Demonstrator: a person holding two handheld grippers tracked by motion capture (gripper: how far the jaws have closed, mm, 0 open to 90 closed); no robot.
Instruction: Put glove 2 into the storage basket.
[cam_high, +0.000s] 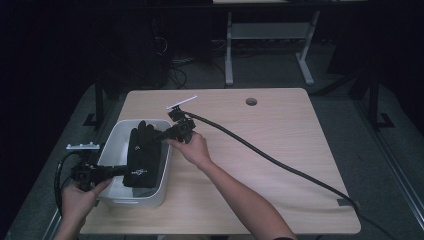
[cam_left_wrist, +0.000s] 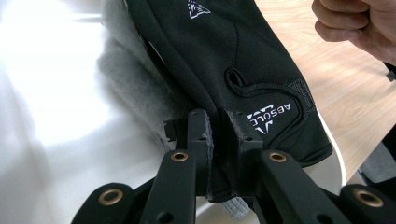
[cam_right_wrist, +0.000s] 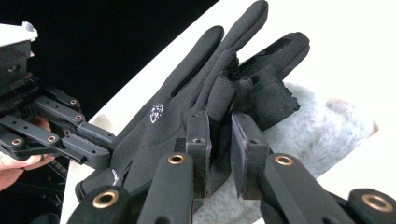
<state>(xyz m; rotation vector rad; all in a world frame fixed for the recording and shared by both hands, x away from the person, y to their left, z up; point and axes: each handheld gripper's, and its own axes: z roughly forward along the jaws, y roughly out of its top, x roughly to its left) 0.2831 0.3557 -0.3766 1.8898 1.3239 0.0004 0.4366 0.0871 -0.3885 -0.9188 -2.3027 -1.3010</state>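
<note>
A black glove (cam_high: 142, 155) with small white logos is stretched over a white bin (cam_high: 111, 145) at the table's left. My left gripper (cam_high: 119, 171) is shut on the glove's cuff end, and its pads (cam_left_wrist: 201, 135) pinch the fabric beside the logo on the glove (cam_left_wrist: 243, 60). My right gripper (cam_high: 156, 135) is shut on the glove's finger end. In the right gripper view its jaws clamp the fabric of the glove (cam_right_wrist: 187, 107) near the thumb. The left gripper (cam_right_wrist: 91, 149) shows there at the left, on the cuff.
A grey fuzzy piece of cloth (cam_right_wrist: 322, 135) lies in the white bin (cam_left_wrist: 46, 93) under the glove. The right gripper's thick black cable (cam_high: 270, 157) trails across the wooden table (cam_high: 280, 125) to its right front corner. A round hole (cam_high: 251, 101) is near the far edge.
</note>
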